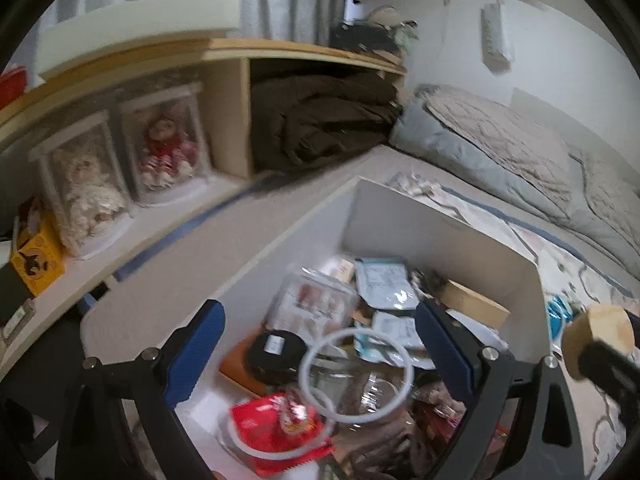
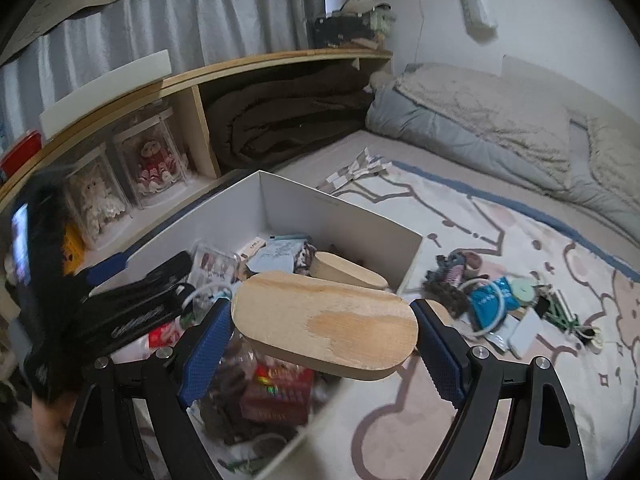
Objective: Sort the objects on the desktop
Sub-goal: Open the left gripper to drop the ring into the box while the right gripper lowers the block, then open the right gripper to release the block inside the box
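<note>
A bedroom at home: rumpled duvet (image 2: 492, 120), curtain (image 2: 180, 24), boxed dolls (image 2: 152, 160).

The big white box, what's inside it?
The big white cardboard box holds a jumble: a white plastic ring, a red snack packet, a round black tin, pale-blue pouches. Whatever lies beneath the pile is covered.

No legible text. Print on red foil snack packet (image 1: 280, 428), white pouches (image 1: 384, 284) and black left gripper body (image 2: 132, 320): blurred, unreadable.
</note>
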`<state>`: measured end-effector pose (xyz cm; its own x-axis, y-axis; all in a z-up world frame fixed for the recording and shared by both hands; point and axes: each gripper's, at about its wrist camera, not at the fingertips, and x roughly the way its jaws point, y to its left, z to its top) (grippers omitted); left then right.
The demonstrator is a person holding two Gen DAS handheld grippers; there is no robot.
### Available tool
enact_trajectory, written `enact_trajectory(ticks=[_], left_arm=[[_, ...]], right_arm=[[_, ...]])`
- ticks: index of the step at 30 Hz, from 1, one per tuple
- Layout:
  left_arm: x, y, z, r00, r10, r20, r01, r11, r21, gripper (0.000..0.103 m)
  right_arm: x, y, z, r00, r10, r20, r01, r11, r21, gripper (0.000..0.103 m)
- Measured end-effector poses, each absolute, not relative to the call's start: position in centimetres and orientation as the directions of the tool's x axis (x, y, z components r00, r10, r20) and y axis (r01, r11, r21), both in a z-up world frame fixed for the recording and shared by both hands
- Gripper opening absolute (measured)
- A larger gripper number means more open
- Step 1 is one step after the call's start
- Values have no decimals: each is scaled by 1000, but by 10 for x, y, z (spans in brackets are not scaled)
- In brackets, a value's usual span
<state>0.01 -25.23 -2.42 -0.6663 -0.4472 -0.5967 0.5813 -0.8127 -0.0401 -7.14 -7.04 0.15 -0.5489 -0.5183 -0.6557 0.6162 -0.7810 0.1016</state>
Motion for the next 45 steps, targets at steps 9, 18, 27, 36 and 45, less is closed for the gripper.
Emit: enact_trajectory(ticks=[9, 18, 27, 36, 45], left_arm=[[28, -278, -12, -672, -511, -535, 646, -758, -87, 97], [52, -306, -10, -679, -514, -525, 681, -709, -186, 97], [52, -316, -16, -680, -494, -542, 681, -699, -217, 97], [51, -313, -15, -682, -495, -538, 676, -708, -206, 97], [48, -303, -11, -678, -509, -531, 675, -717, -174, 97]], right_arm=[[-121, -124, -18, -431, -502, -750, 607, -776, 170, 88], [-140, -188, -40, -373, -437, -819, 666, -740, 91, 88], [-155, -208, -45, -389, -454, -802, 647, -754, 113, 93], [-153, -189, -36, -396, -481, -782, 639, -756, 141, 101], [-124, -169, -5, -423, -584, -693, 688, -705, 174, 103]])
